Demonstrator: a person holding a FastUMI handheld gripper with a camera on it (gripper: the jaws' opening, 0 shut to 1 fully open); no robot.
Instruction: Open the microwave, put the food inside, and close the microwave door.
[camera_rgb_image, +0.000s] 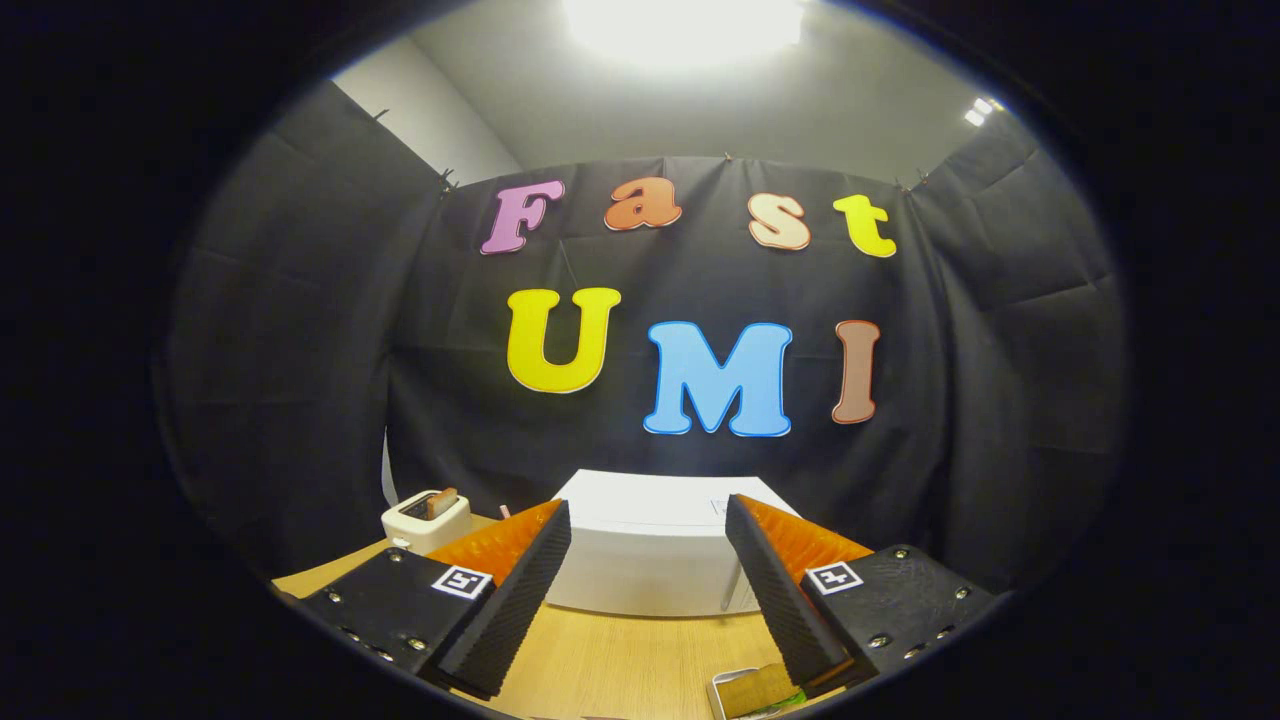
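A white microwave (650, 545) stands on the wooden table (620, 655), beyond my fingers, its door shut with a slim handle (726, 598) near its right side. My gripper (645, 585) is open, raised above the table, with nothing between the fingers. A small tray of food (755, 690) lies on the table close below the right finger (775, 600), partly hidden by it.
A white toaster (427, 518) with a slice of bread in it sits left of the microwave, behind the left finger. Black cloth walls close the booth behind and on both sides.
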